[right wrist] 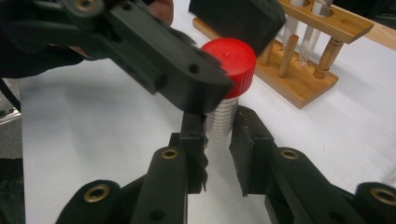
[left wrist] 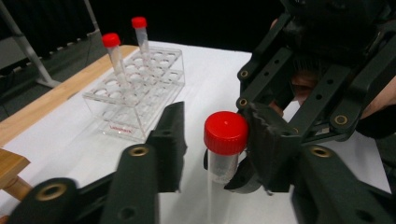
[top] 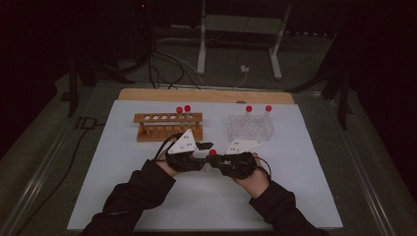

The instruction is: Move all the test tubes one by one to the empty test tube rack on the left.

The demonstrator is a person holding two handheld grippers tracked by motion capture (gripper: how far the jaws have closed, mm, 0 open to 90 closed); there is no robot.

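A clear graduated tube [right wrist: 218,126] with a red screw cap [right wrist: 232,58] is held upright over the white mat at mid-table. My right gripper [right wrist: 218,140] is shut on the tube's body below the cap. My left gripper [left wrist: 219,140] reaches in from the other side with its jaws either side of the red cap [left wrist: 226,132]. One jaw lies against the cap, and the other stands a small gap away, so the left gripper is open. In the high view the two grippers, left [top: 208,146] and right [top: 210,161], meet at the capped tube [top: 212,152].
A wooden rack [top: 168,126] with two red-capped tubes stands at the back left of the mat. A clear plastic rack [top: 250,127] with two more stands at the back right. The white mat [top: 123,187] covers the table, with a wooden strip along its far edge.
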